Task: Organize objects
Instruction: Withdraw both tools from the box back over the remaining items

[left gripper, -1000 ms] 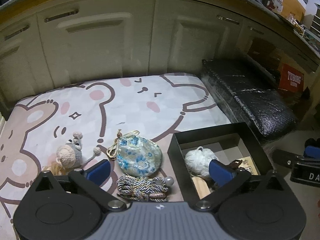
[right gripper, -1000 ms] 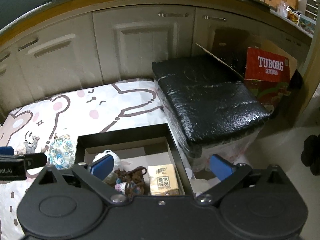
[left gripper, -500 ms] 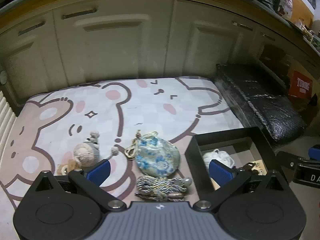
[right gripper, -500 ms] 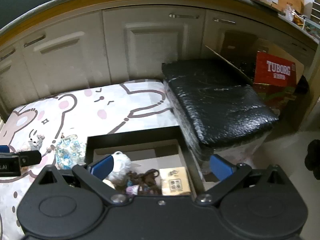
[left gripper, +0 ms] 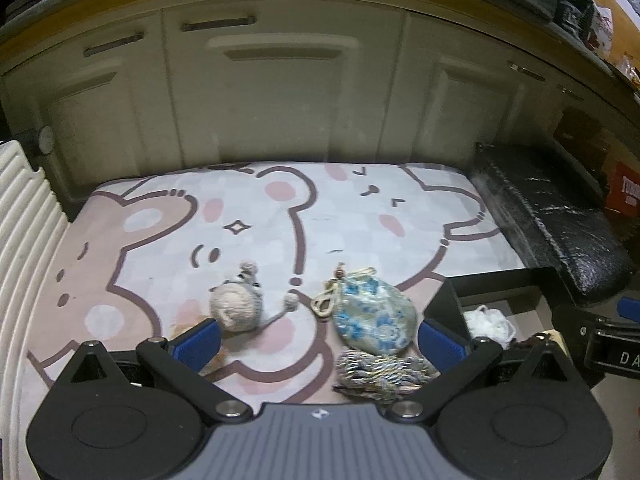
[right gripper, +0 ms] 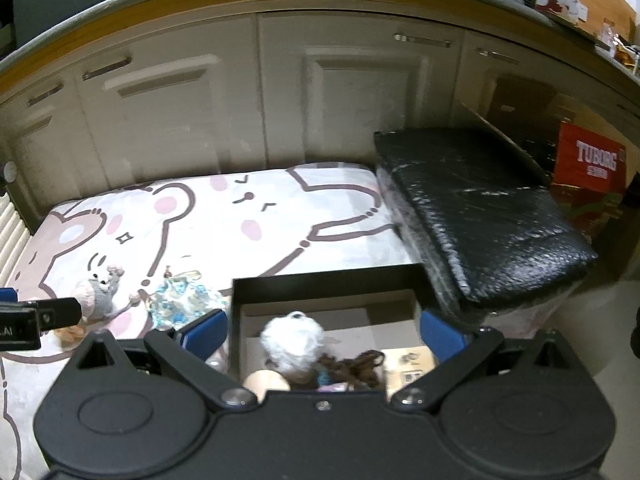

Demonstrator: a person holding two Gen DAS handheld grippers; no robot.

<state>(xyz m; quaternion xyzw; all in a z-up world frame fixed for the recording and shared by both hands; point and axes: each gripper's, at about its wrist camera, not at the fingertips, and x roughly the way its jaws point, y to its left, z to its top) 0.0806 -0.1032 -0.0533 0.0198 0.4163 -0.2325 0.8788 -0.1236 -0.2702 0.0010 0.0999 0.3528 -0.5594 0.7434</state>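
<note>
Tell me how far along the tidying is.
Partly done. The black box already holds a white pompom and a small carton. Both grippers are open and empty. Left on the mat: crochet mouse, floral pouch, braided cord.

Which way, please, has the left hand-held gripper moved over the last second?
Yes: the left hand-held gripper swung left; against its fingers, the black box slid toward the right edge.

Both fisheye views are dimly lit and softened by slight motion blur, straight cabinet lines [right gripper: 360,92] are bowed toward darkened corners, and glare is seen on the black wrapped block [right gripper: 480,208].
</note>
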